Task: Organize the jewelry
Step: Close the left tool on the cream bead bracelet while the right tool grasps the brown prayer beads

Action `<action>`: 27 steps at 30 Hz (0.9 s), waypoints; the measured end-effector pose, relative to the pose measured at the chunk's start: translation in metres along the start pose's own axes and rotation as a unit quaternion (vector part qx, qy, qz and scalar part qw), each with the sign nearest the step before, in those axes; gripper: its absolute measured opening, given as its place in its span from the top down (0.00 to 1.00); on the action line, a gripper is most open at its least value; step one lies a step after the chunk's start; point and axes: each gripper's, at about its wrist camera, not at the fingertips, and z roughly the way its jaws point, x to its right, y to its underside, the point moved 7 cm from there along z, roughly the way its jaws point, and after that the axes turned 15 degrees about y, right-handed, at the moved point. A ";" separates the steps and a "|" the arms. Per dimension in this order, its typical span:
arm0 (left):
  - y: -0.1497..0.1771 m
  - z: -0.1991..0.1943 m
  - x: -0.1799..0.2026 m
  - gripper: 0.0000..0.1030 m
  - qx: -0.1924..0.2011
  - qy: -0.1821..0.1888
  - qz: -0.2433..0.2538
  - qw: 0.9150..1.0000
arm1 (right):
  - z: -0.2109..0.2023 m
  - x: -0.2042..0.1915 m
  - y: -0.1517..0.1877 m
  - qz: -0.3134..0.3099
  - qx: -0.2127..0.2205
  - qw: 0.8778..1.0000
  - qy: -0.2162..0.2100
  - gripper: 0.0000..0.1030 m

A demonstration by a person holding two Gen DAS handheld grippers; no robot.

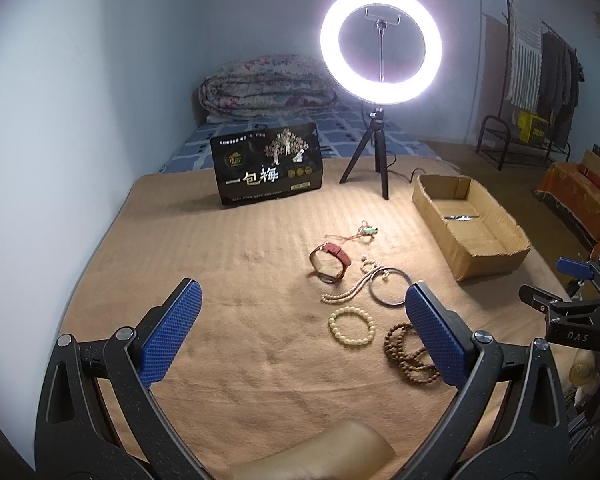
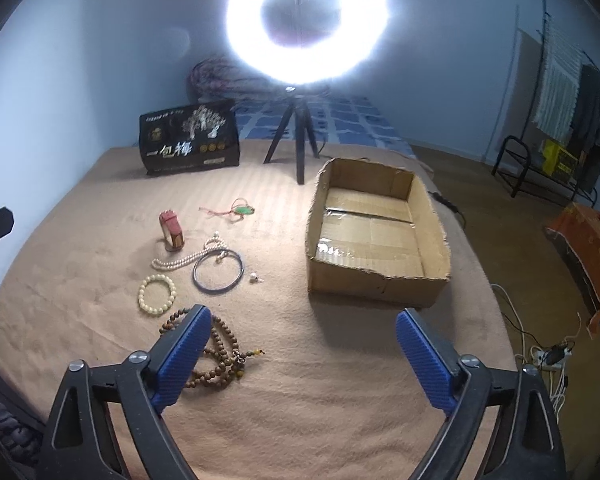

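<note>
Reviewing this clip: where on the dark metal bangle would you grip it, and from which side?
Grip the dark bangle at its near-right rim, from above, one finger inside the hoop. It lies flat, and the pearl strand crosses its far-left edge. The right hand-held gripper is open and closest.

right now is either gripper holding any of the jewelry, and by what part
Nothing is held. The left gripper and right gripper are both open above the blanket, with the brown bead strand lying untouched.
</note>
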 end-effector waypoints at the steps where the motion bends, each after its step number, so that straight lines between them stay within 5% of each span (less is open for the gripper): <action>1: 0.000 0.003 -0.003 0.00 -0.005 -0.001 -0.002 1.000 | 0.004 -0.003 0.001 -0.005 -0.006 1.000 -0.008 0.13; 9: 0.017 0.045 -0.023 0.08 -0.075 0.011 -0.030 0.997 | 0.033 -0.038 0.013 -0.066 -0.058 0.995 -0.052 0.18; 14: 0.032 0.072 -0.027 0.25 -0.122 0.023 -0.047 0.991 | 0.050 -0.058 0.023 -0.102 -0.092 0.987 -0.077 0.25; 20: 0.047 0.104 -0.020 0.29 -0.173 0.048 -0.065 0.982 | 0.068 -0.076 0.031 -0.127 -0.122 0.980 -0.092 0.26; 23: 0.055 0.119 -0.020 0.44 -0.202 0.059 -0.080 0.974 | 0.077 -0.080 0.034 -0.131 -0.139 0.977 -0.098 0.26; 27: 0.064 0.138 -0.021 0.44 -0.225 0.071 -0.095 0.967 | 0.089 -0.081 0.035 -0.135 -0.154 0.974 -0.100 0.31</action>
